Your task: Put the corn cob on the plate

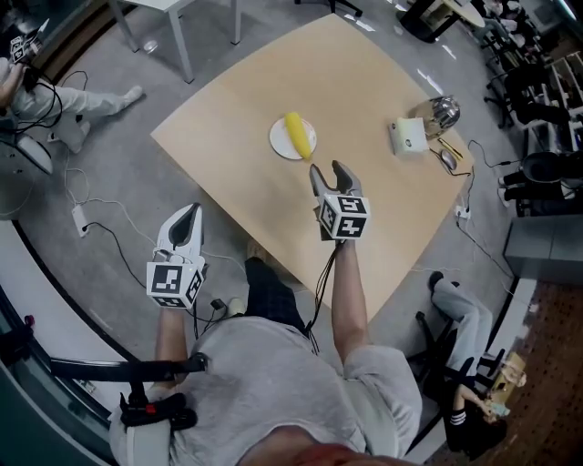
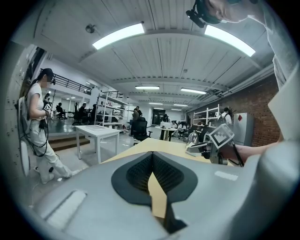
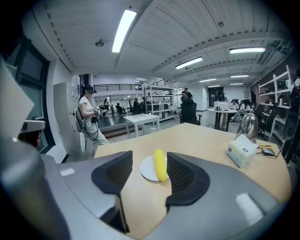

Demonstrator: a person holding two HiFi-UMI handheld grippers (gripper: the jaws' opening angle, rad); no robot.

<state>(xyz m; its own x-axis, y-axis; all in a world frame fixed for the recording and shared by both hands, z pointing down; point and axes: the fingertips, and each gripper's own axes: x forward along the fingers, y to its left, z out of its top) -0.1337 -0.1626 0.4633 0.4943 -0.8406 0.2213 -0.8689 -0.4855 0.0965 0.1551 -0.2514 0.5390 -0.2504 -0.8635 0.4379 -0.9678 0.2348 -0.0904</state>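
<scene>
The yellow corn cob [image 1: 295, 133] lies across the small white plate [image 1: 279, 141] in the middle of the wooden table [image 1: 364, 91]. In the right gripper view the corn cob [image 3: 160, 165] and plate [image 3: 147, 171] show beyond the jaws. My right gripper [image 1: 327, 169] hovers over the table just on my side of the plate, apart from it, open with nothing between its fingers [image 3: 115, 171]. Off the table's left edge, over the floor, my left gripper [image 1: 191, 211] is held with its pads [image 2: 140, 171] closed together and empty.
A white tissue box [image 1: 409, 136] and a shiny kettle [image 1: 443, 112] stand at the table's right side, with small items [image 1: 448, 157] near that edge. A white table [image 1: 173, 5] and a person [image 1: 55, 96] are at the upper left. Cables [image 1: 91, 223] trail on the floor.
</scene>
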